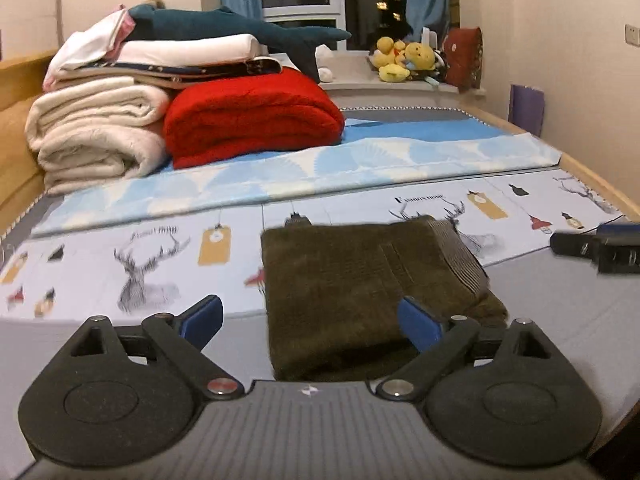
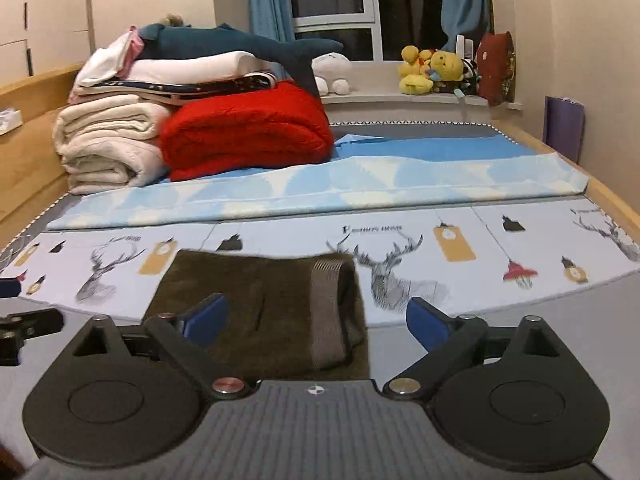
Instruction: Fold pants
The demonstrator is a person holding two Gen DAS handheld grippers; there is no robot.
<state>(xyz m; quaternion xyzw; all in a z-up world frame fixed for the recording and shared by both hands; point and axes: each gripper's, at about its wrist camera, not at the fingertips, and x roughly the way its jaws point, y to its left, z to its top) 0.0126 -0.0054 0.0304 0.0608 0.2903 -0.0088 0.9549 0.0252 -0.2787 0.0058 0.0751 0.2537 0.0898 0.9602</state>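
Dark olive pants [image 1: 360, 280] lie folded in a compact rectangle on the bed, the ribbed grey waistband on their right side. My left gripper [image 1: 314, 326] is open and empty, just in front of the pants' near edge, its right finger over the fabric. In the right wrist view the pants [image 2: 264, 304] lie ahead and a little left. My right gripper [image 2: 316, 328] is open and empty above their near right edge. The right gripper's tip shows at the right edge of the left wrist view [image 1: 596, 246]; the left gripper's tip shows at the left edge of the right wrist view [image 2: 24, 328].
A deer-print sheet [image 1: 160, 256] and a light blue cloth [image 1: 320, 160] cover the bed. Folded white blankets [image 1: 96, 136], a red blanket [image 1: 252, 116] and a plush shark [image 1: 224, 28] are stacked at the back left. Plush toys [image 1: 408, 60] sit on the windowsill. Wooden bed rails run along both sides.
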